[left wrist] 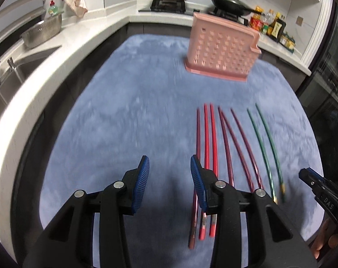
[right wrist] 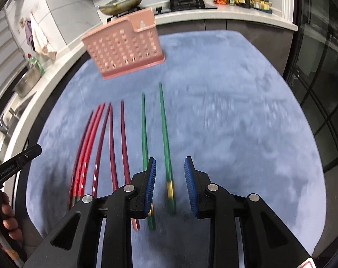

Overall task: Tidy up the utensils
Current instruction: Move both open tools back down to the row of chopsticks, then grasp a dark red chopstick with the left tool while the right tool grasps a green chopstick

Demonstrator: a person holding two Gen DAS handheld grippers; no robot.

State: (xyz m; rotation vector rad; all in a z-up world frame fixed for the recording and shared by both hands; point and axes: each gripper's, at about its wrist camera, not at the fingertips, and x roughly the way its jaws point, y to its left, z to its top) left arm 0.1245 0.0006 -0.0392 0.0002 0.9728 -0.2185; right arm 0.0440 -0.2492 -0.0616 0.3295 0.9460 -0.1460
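Observation:
Several chopsticks lie side by side on a blue mat: bright red ones, dark red ones and two green ones. A pink perforated utensil holder stands at the mat's far end; it also shows in the right wrist view. My left gripper is open and empty, just left of the red chopsticks. My right gripper is open, with one green chopstick lying on the mat between its fingers, untouched. The red chopsticks lie to its left.
A white counter curves around the mat's left side with a sink and a steel basin. Pans sit on the stove behind. Bottles stand at the back right. A dark glass door is at the right.

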